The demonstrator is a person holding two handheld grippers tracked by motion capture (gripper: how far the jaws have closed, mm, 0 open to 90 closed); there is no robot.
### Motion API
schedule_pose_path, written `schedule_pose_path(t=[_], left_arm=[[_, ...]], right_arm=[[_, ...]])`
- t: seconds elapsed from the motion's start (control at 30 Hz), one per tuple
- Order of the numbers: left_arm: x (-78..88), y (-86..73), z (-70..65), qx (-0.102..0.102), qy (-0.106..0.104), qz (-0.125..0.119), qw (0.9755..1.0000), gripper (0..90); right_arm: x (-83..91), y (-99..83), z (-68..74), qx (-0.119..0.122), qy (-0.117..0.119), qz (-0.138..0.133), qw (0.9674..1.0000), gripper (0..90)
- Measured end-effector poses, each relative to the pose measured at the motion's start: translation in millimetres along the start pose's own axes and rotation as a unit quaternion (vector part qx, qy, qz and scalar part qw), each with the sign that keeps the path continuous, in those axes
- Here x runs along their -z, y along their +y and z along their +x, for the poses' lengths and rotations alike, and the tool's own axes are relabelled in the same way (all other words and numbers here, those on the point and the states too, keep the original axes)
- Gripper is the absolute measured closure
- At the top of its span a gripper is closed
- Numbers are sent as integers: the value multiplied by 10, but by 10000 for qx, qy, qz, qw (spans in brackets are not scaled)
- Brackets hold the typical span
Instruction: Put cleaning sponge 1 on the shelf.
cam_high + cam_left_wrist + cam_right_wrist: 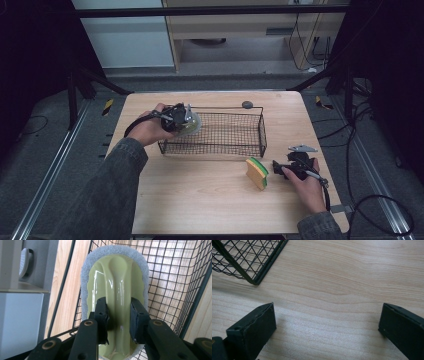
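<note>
Left tongs gripping green scrubber at wire basket edge, sponge beside right tongs

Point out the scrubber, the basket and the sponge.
scrubber (117, 277): left gripper view, on its green handle ridge.
basket (263, 131): high view, on its right end wall.
sponge (256, 174): high view, on its yellow side.

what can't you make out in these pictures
- Scrubber: its near end is hidden behind the left tool in the left gripper view.
- Wire basket: its far end is cut off by the frame edge in the left gripper view.
- Small dark round thing by the basket, high view: too small to identify.
</note>
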State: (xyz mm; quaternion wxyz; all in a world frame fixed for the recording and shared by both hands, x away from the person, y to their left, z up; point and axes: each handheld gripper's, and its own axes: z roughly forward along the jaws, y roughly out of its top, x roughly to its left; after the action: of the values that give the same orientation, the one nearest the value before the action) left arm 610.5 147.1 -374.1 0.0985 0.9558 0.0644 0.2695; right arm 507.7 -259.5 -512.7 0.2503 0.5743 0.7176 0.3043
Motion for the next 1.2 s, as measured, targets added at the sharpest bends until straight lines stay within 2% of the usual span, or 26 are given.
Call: schedule_pose_path(t=[0.37,0.43,0.8,1.2], left_arm=[[2,-37,25,127,14,34,9999,709],[1,-33,12,86,7,37,10000,709],[-105,-26,-14,63,-127,165,9998,708],[-199,-56,-36,153,-237,197,9994,708]], right_arm=[[-2,-1,8,40,15,-13,10000,13],[-1,1,12,27,28,-8,10000,13],[-1,1,16,30,43,-5,10000,13],[1,1,26,25,70,-10,10000,13]])
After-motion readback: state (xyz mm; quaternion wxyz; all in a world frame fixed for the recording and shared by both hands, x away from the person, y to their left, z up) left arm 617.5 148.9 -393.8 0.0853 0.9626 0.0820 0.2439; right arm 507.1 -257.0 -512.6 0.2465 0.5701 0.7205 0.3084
